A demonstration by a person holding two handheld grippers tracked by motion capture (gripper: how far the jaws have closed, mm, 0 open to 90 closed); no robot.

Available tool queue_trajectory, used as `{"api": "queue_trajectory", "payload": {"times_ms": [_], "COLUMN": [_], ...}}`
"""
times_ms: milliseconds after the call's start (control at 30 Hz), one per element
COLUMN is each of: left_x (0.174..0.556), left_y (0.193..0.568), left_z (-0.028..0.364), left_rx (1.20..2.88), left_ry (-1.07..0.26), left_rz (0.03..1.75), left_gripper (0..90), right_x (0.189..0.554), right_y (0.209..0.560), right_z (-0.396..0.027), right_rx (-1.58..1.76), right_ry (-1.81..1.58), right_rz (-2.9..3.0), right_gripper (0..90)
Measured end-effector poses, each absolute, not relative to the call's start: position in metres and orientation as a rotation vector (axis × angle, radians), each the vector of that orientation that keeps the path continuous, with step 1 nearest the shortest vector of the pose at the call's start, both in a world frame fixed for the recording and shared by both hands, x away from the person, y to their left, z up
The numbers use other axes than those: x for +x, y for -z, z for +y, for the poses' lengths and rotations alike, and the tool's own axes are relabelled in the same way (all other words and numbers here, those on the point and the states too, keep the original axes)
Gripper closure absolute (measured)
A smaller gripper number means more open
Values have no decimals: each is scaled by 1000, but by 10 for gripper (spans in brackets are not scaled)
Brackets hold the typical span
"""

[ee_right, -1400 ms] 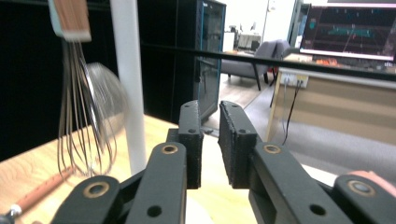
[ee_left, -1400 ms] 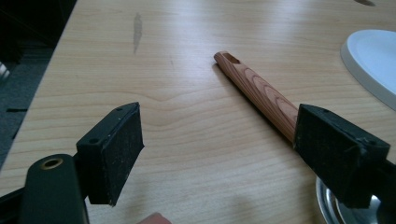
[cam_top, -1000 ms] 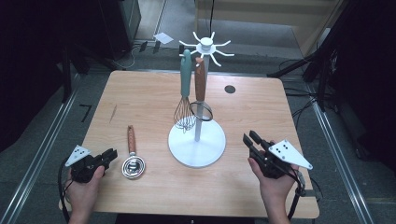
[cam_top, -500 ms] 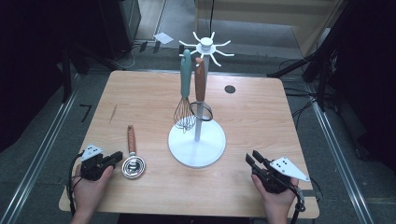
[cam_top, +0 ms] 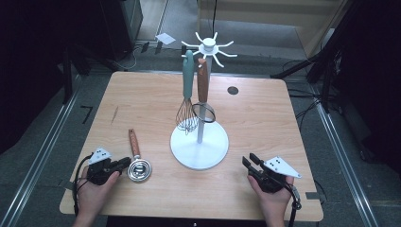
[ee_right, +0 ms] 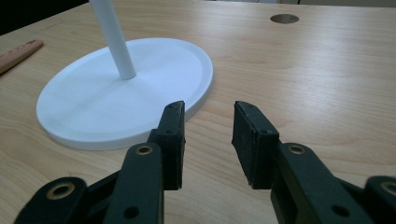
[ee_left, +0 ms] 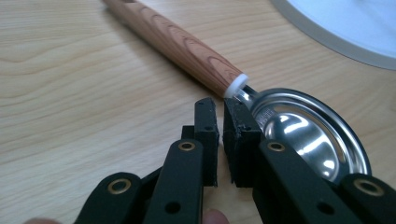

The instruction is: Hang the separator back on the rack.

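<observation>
The strainer [cam_top: 137, 163], a small steel bowl on a wood-grain handle, lies flat on the table [cam_top: 265, 118] with its bowl just ahead of the left gripper [cam_top: 124, 164] and its handle running away from that gripper's tips.

Largest thing near the tools is the table itself; on it, between the 2 grippers and a little beyond them, stands the white rack [cam_top: 199, 144] with a round base and a post, where a teal-handled whisk [cam_top: 187, 101] and a second wood-handled utensil [cam_top: 203, 92] already hang.

Since a second ago both hands have come in lower and closer. The left gripper slid toward the strainer and its jaws pinched together; in the left gripper view [ee_left: 219, 109] they stand nearly touching with nothing between them, their tips right at the neck where handle meets bowl. So the tool is clenched on air, and I judge it must reopen, or nudge the strainer, before any lift toward the rack.

The right gripper [cam_top: 251, 163] has sunk beside the rack's base, jaws parted and empty [ee_right: 208, 116], having just widened slightly.
</observation>
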State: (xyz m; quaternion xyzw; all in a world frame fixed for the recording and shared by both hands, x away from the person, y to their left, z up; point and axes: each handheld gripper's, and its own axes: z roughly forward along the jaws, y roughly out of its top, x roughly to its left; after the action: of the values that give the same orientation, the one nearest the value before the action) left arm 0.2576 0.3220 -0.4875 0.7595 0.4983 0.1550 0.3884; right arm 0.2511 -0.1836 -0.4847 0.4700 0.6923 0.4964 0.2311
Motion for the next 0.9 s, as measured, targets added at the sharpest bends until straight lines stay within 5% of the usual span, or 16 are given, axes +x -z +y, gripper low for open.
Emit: {"api": "queue_trajectory", "payload": {"times_ms": [233, 500, 700, 900], "left_x": [251, 250, 250, 247], "left_y": [479, 485, 489, 490], "left_z": [324, 312, 304, 298], "left_rx": [1839, 1906, 1947, 1941], "left_ry": [-433, -355, -303, -255], "left_rz": [1282, 1199, 1215, 1205], "left_gripper": [817, 601, 715, 721], "right_x": [249, 249, 249, 247], "right_y": [483, 483, 484, 484], "right_z": [-181, -181, -176, -165], "right_rx": [1275, 1271, 1252, 1222], "right_ry": [-1381, -1381, -1386, -1392], "right_rz": [1916, 1925, 1943, 1973], "right_gripper": [657, 653, 653, 645]}}
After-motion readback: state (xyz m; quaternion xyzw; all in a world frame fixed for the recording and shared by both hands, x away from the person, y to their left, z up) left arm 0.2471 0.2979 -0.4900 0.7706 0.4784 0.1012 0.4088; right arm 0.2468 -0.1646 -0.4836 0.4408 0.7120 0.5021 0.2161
